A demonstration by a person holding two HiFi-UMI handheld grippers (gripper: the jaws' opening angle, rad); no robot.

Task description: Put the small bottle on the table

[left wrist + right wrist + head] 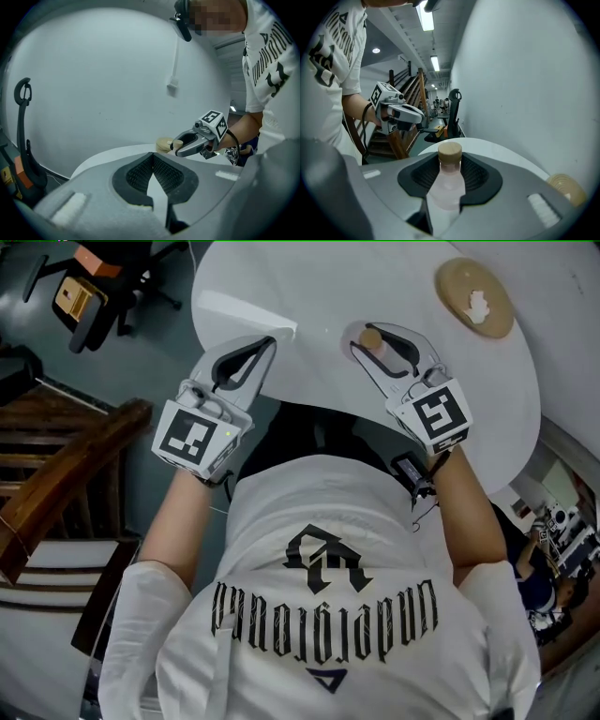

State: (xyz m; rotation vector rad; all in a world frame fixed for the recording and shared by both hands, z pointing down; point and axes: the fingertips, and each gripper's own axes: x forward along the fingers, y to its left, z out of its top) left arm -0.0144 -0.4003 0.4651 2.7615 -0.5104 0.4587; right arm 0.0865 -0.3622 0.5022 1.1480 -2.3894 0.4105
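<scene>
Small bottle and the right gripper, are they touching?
Touching. The right gripper view shows the right gripper clamped on both sides of the small bottle.

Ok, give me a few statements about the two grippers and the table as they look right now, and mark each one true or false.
1. The right gripper grips the small bottle. True.
2. The left gripper holds a second bottle. False: its jaws are together on nothing.
3. The bottle's cap is black. False: the cap is tan, like wood.
4. A round tan disc lies on the white table. True.
</scene>
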